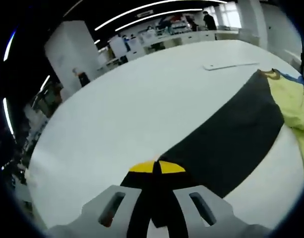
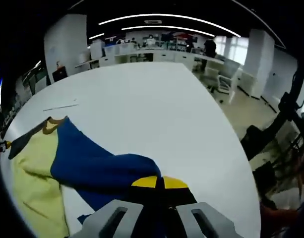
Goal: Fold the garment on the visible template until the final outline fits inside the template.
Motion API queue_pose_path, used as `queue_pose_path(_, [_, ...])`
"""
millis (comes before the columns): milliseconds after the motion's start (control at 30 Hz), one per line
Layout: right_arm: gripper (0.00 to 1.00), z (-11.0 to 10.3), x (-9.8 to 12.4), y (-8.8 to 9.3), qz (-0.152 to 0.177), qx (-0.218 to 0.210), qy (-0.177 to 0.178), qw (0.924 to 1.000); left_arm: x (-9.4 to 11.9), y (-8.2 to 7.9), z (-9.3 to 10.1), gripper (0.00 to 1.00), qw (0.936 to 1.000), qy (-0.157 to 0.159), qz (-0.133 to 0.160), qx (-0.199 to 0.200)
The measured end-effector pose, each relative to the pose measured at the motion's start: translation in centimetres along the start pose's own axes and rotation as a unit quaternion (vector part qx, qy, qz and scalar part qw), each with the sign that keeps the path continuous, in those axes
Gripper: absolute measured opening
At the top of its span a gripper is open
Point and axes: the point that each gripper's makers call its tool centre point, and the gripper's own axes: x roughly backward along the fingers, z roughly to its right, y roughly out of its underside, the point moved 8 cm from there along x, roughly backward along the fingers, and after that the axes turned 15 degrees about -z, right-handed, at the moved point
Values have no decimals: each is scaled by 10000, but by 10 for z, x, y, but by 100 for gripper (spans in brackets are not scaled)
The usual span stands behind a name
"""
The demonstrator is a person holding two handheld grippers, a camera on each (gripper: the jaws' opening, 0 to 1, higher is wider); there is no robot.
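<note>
Left gripper point(image 1: 156, 171): I have its jaws pinched on the garment's black panel point(image 1: 226, 144), which stretches ahead and rightward over the white table point(image 1: 132, 104). Right gripper point(image 2: 163, 184): jaws clamped on the blue panel point(image 2: 97, 163), yellow cloth point(image 2: 32, 173) trailing leftward. I should keep both corners level and evenly taut, judging the fold line before lowering; I cannot make out the template.

The garment point(image 1: 231, 134) lies on the table point(image 1: 142, 99). In the left gripper view, it runs from the left gripper point(image 1: 156, 171) at the bottom up to the right. A flat strip point(image 1: 230, 65) lies behind it, apart. In the right gripper view, the garment spreads left from the right gripper point(image 2: 159, 183). Chairs point(image 2: 218, 79) stand right of the table.
</note>
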Motion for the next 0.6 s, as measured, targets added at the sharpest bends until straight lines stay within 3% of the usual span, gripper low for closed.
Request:
queue_pose_path(233, [1,-1,4,-1,-13,70,-77,9999,0,-1,1,0,10000,-44,13,-51])
queue_pose_path(400, [18,-7,17,-5,139,154,-310,9993,5,-3,4,14,9997,112,121,157])
queue_pose_path(533, [35,-15,28,-3,164,271,-521,9981,12,-4,11,27,9977,439,305,417])
queue_pose_path(600, [41,-21,34,-2,176,430,-650,9968,18,-4,14,32,9972,488,431,356])
